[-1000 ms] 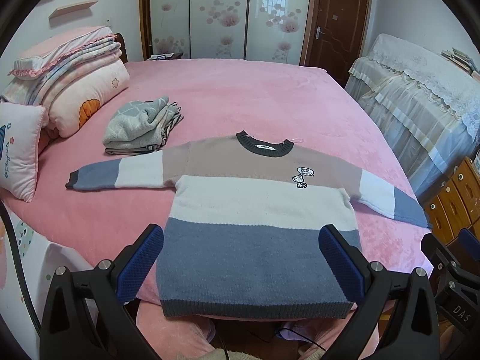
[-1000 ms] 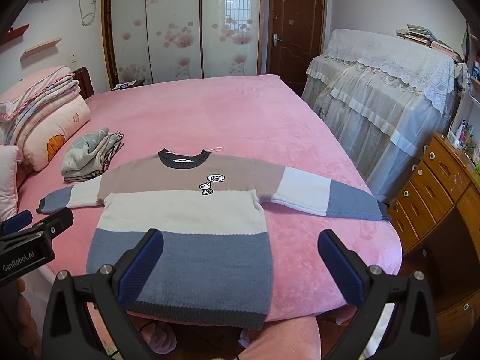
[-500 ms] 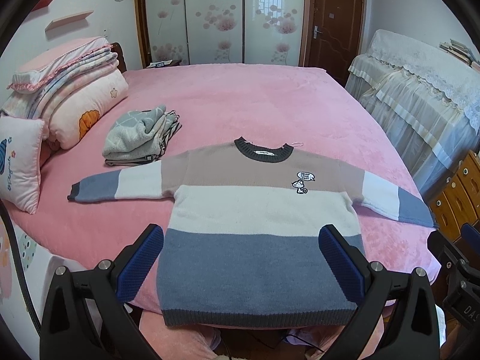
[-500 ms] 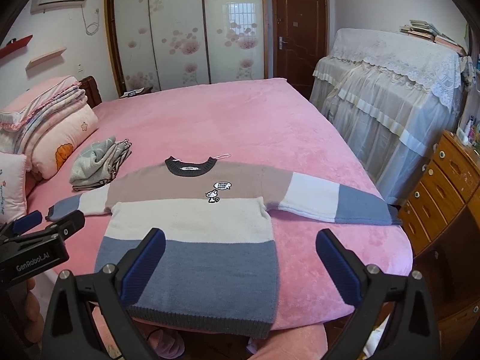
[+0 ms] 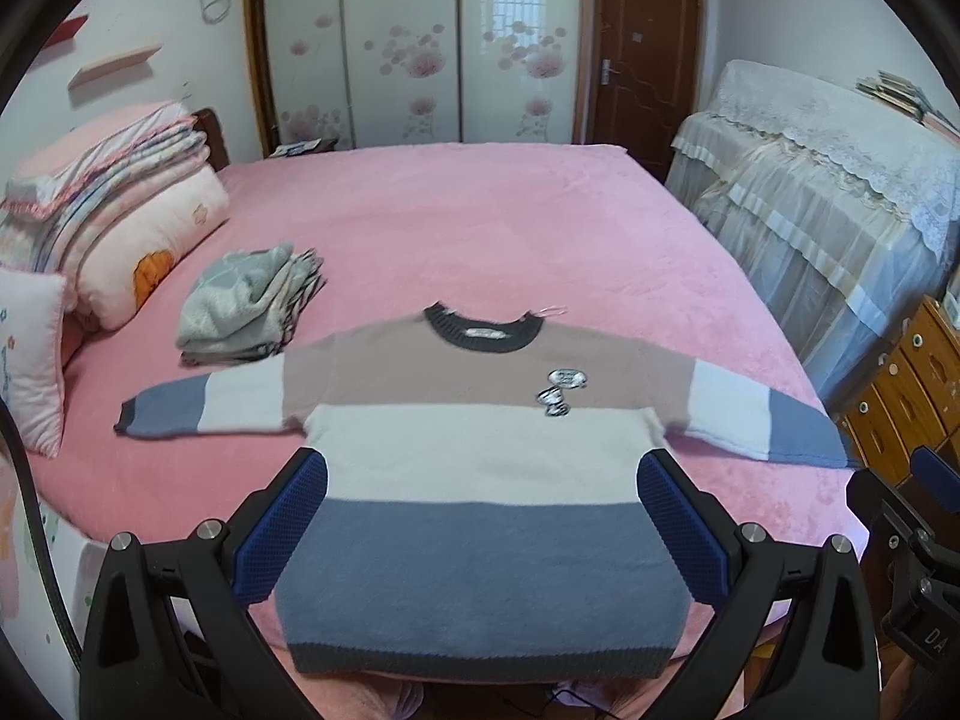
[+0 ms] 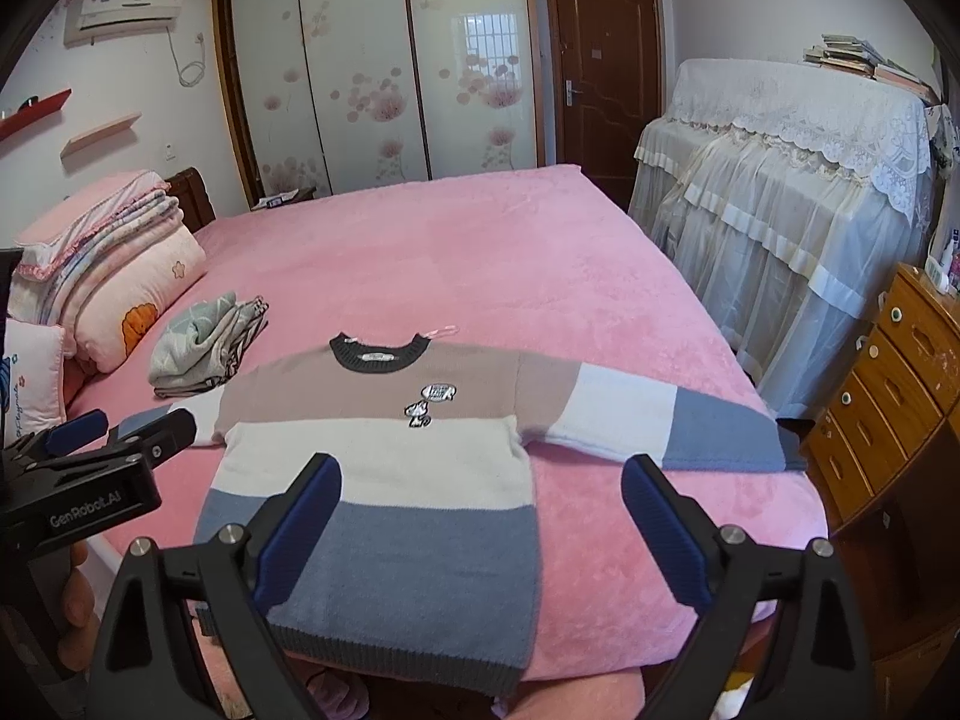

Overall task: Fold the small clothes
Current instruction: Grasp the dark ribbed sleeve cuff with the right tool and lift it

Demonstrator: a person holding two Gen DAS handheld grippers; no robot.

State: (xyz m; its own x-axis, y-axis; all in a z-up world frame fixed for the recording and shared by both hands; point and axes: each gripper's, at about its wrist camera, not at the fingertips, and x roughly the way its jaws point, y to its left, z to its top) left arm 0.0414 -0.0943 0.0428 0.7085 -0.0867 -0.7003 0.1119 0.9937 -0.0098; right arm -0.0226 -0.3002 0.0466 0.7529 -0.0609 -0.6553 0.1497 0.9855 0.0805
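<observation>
A bedroom: a wide bed [image 5: 480, 228] under a pink cover, flowered wardrobe doors behind it, a lace-draped cabinet [image 6: 780, 180] and a wooden chest of drawers [image 6: 888, 396] off its right side. The striped sweater [image 5: 480, 480] lies flat and face up at the bed's near edge, its hem hanging just over that edge toward me, collar pointing to the far edge, both sleeves spread out toward the left and right edges. A stack of folded grey clothes [image 5: 252, 306] sits beyond the left sleeve, near the pillows [image 5: 108, 228] at the left edge.

My left claw [image 5: 480, 534] hovers above the hem with its jaws wide apart and nothing between the pads. My right claw [image 6: 480, 534] is also wide but its jaws are closing a little, empty too, above the sweater's right side seam.

The sweater's long axis runs straight away from me, so each sleeve lies crosswise; the right sleeve [image 6: 660, 420] is nearer my right claw, the left sleeve [image 5: 204, 405] nearer my left. I judge a sleeve fold inward comes first.
</observation>
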